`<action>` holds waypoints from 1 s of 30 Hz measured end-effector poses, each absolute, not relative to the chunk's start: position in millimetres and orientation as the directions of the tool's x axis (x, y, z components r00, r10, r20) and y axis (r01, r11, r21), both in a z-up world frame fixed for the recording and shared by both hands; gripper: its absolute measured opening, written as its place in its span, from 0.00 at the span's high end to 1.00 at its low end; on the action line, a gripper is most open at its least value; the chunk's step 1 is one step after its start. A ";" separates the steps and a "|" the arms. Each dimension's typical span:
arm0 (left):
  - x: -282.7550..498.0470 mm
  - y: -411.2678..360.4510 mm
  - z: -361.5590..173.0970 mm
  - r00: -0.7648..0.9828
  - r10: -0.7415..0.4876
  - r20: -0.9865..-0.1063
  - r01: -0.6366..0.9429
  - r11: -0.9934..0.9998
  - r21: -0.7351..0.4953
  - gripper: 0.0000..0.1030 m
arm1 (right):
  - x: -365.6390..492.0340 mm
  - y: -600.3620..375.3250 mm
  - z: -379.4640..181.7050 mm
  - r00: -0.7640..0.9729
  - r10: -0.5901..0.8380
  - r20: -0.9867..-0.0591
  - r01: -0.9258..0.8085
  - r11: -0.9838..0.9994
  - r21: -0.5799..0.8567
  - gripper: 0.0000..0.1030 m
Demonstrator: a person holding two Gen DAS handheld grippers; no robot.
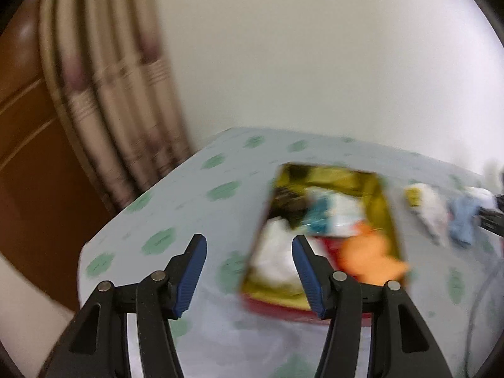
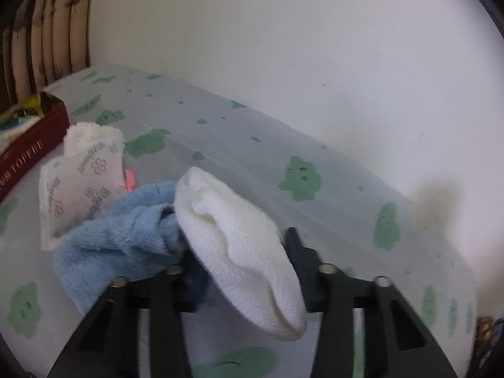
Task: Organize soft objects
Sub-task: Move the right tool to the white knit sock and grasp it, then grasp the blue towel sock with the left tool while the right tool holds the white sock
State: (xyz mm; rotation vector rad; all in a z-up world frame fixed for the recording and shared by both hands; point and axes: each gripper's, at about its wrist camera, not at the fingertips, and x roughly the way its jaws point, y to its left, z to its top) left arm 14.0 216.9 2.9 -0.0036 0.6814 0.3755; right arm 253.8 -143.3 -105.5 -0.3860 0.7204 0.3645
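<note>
A red box with a gold lining [image 1: 386, 208] lies on the bed and holds several soft items, among them a white one [image 1: 275, 252] and an orange one [image 1: 371, 252]. My left gripper [image 1: 249, 271] is open and empty, just in front of the box. My right gripper [image 2: 239, 252] has its jaws apart around a white sock [image 2: 239, 239] that lies between them; whether it pinches is unclear. A blue fluffy cloth [image 2: 119, 230] lies at its left finger. A white patterned pouch [image 2: 82, 179] lies behind it. The box's red side [image 2: 34, 148] is at far left.
The bed sheet [image 1: 189, 195] is pale with green blob prints. A white wall [image 2: 283, 47] runs along the far side. A striped curtain [image 1: 104, 94] and a brown wooden panel [image 1: 25, 145] stand at the left. More cloths [image 1: 460, 217] lie right of the box.
</note>
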 end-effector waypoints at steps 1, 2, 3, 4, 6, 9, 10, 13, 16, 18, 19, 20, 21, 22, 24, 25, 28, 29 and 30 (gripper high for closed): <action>17.6 203.3 7.0 0.734 0.301 -0.609 -0.295 0.949 0.112 0.43 | 253.9 -142.1 -106.2 0.696 0.186 -0.694 -0.444 0.871 -0.211 0.67; 21.2 191.7 9.7 0.750 0.265 -0.606 -0.258 0.961 0.101 0.41 | 251.6 -142.6 -106.3 0.696 0.192 -0.692 -0.439 0.877 -0.197 0.72; 27.0 176.4 11.4 0.765 0.209 -0.609 -0.205 0.976 0.077 0.40 | 249.6 -143.9 -106.1 0.697 0.196 -0.690 -0.432 0.882 -0.186 0.75; 31.6 167.1 12.0 0.772 0.167 -0.613 -0.167 0.984 0.057 0.40 | 245.9 -147.2 -105.1 0.704 0.187 -0.685 -0.411 0.894 -0.178 0.77; 43.7 139.5 10.1 0.780 0.062 -0.622 -0.071 0.997 0.011 0.40 | 240.7 -154.3 -102.8 0.715 0.184 -0.675 -0.385 0.909 -0.160 0.79; 60.4 103.1 4.3 0.771 -0.019 -0.636 0.025 1.000 0.002 0.40 | 226.7 -175.8 -95.2 0.741 0.173 -0.649 -0.317 0.942 -0.111 0.79; 66.8 89.0 2.1 0.767 -0.046 -0.640 0.062 0.998 0.002 0.40 | 220.9 -184.6 -92.9 0.746 0.168 -0.644 -0.291 0.953 -0.089 0.79; 84.7 49.5 -5.0 0.746 -0.128 -0.653 0.173 0.985 0.005 0.40 | 198.8 -215.9 -88.2 0.760 0.153 -0.631 -0.196 0.981 0.001 0.79; 100.9 21.1 -14.2 0.708 -0.199 -0.678 0.254 0.967 -0.018 0.40 | 178.9 -237.2 -88.4 0.764 0.135 -0.631 -0.128 0.990 0.056 0.79; 115.0 2.3 -20.2 0.675 -0.235 -0.699 0.288 0.957 -0.044 0.40 | 169.7 -242.5 -90.4 0.763 0.125 -0.635 -0.108 0.992 0.065 0.79; 119.3 -4.9 -22.4 0.663 -0.258 -0.703 0.308 0.950 -0.058 0.40 | 164.6 -243.2 -92.1 0.762 0.116 -0.637 -0.103 0.993 0.058 0.79; 125.8 -14.6 -25.6 0.647 -0.279 -0.709 0.333 0.941 -0.066 0.40 | 160.3 -242.8 -94.9 0.759 0.113 -0.641 -0.103 0.993 0.054 0.79; 132.2 -24.3 -28.4 0.639 -0.281 -0.716 0.342 0.938 -0.063 0.40 | 157.6 -242.4 -97.0 0.758 0.114 -0.642 -0.105 0.993 0.053 0.79; 136.9 -28.8 -31.5 0.630 -0.286 -0.722 0.352 0.934 -0.062 0.40 | 155.2 -242.1 -99.1 0.756 0.117 -0.644 -0.107 0.993 0.056 0.79; 149.0 -41.3 -39.3 0.612 -0.283 -0.739 0.369 0.928 -0.050 0.40 | 150.9 -241.3 -102.4 0.750 0.122 -0.651 -0.113 0.992 0.055 0.79; 153.4 -45.6 -43.1 0.607 -0.283 -0.742 0.371 0.927 -0.050 0.40 | 149.1 -240.6 -101.3 0.755 0.122 -0.644 -0.116 0.992 0.052 0.79; 168.7 -54.2 -56.9 0.567 -0.288 -0.772 0.357 0.930 -0.086 0.40 | 147.2 -239.2 -102.7 0.758 0.130 -0.639 -0.126 0.991 0.052 0.79; 171.4 -53.9 -59.7 0.554 -0.301 -0.776 0.357 0.928 -0.105 0.40 | 146.6 -238.4 -103.0 0.756 0.132 -0.641 -0.130 0.990 0.050 0.79; 178.3 -56.4 -63.5 0.544 -0.306 -0.781 0.356 0.927 -0.115 0.40 | 146.9 -237.5 -103.8 0.754 0.135 -0.643 -0.135 0.990 0.049 0.79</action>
